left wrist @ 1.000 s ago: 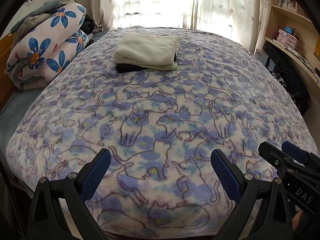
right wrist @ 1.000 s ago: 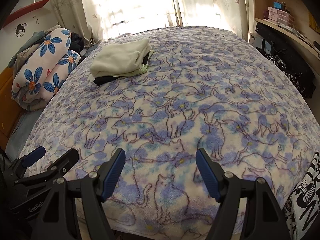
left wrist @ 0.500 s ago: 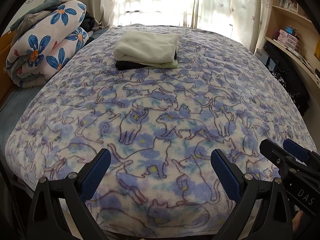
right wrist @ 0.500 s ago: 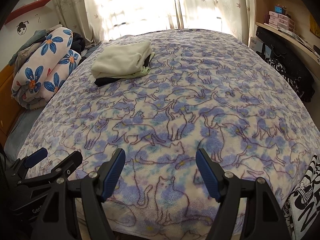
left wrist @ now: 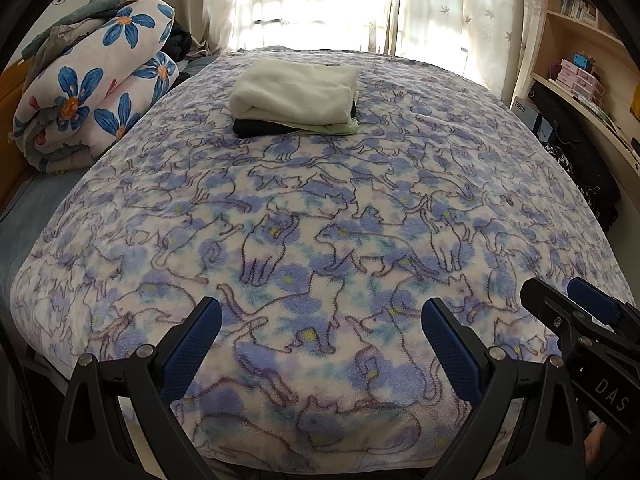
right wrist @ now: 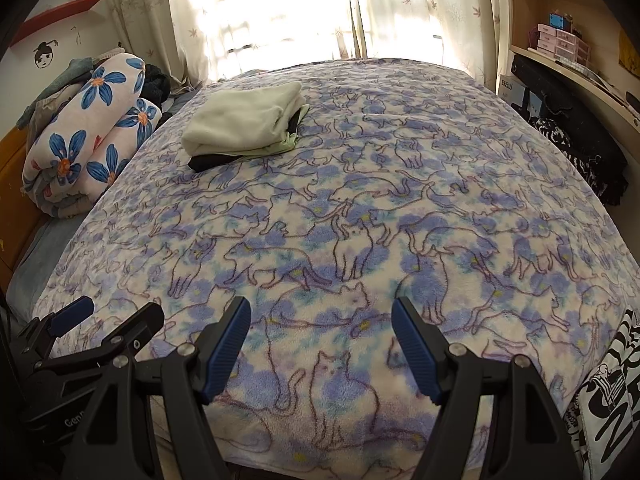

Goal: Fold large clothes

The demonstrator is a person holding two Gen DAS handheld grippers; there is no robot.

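Note:
A stack of folded clothes, cream on top with pale green and black beneath, lies at the far middle of the bed; it also shows in the right wrist view. A blue cat-print fleece blanket covers the bed. My left gripper is open and empty above the bed's near edge. My right gripper is open and empty beside it, and shows at the right edge of the left wrist view. A black-and-white printed garment lies at the bed's near right corner.
A rolled flowered quilt with clothes on it sits at the left. Curtains and a bright window are behind the bed. Shelves with boxes and dark clothing run along the right.
Both grippers have risen slightly and tilted, so the bed sits a little lower in both views. Both stay open and empty.

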